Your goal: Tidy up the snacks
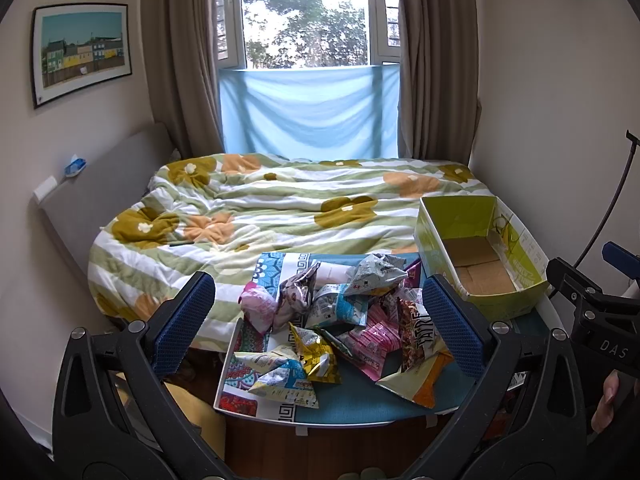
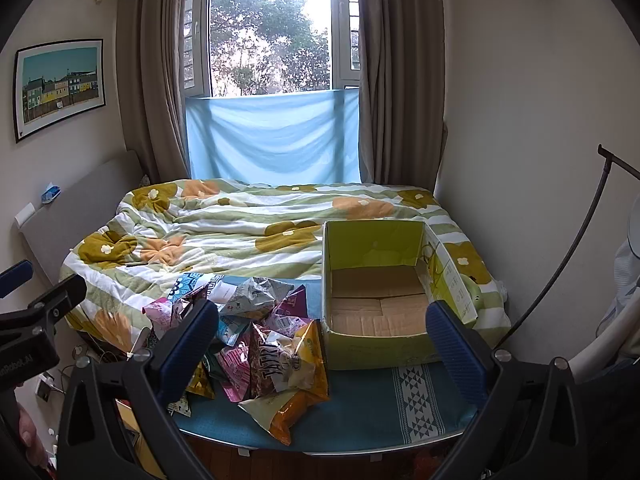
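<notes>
Two hand-held grippers hover, wide open and empty, above a small table at the foot of a bed.

A heap of snack packets (image 1: 340, 328) lies straight ahead of the left gripper (image 1: 320, 316). An empty green cardboard box (image 2: 376, 300) stands just right of the heap, ahead of the right gripper (image 2: 320, 344), its long axis running away from the cameras.

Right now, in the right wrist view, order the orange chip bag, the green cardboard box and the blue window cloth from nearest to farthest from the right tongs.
1. Orange chip bag: nearest, low and left of centre between the open right tongs.
2. Green cardboard box: just behind, to the right, empty.
3. Blue window cloth: farthest, beyond the bed.
</notes>
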